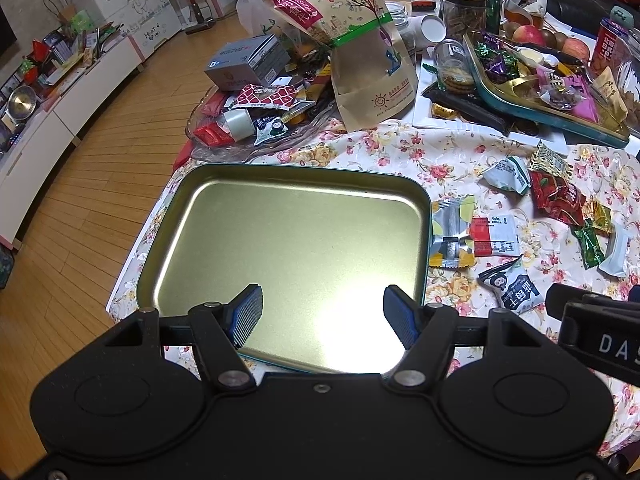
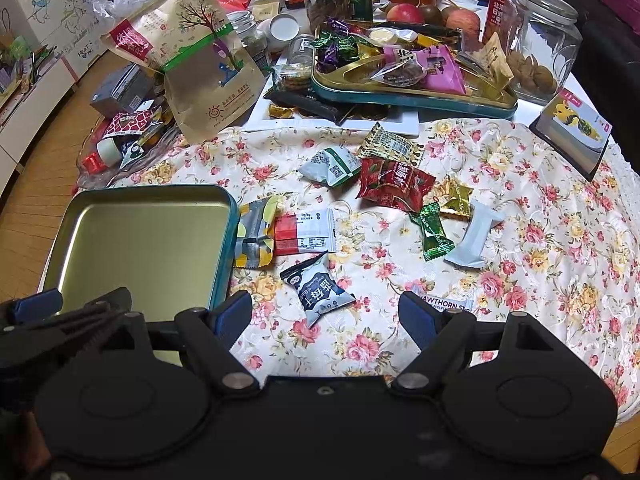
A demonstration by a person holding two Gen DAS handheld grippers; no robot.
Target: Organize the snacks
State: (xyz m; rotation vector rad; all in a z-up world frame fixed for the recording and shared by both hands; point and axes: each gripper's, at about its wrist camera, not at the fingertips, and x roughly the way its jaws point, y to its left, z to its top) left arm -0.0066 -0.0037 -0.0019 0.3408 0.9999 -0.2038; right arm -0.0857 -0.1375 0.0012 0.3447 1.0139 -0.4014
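Barely begun: empty tin tray (image 1: 280, 240) directly ahead of and under the left gripper (image 1: 322, 316), nothing in it yet; loose snacks scattered on the floral tablecloth (image 2: 540, 240), all left to gather. Left gripper spread wide, holding nothing. Right gripper (image 2: 325, 322) likewise spread, empty, hovering above the cloth. Dark blue packet (image 2: 318, 290) just ahead between its fingers, slightly left; red-and-white bar (image 2: 306, 232) and yellow-grey wrapper (image 2: 254, 236) further ahead-left, beside the tray's edge; green candy (image 2: 436, 232) and white packet (image 2: 474, 236) ahead-right
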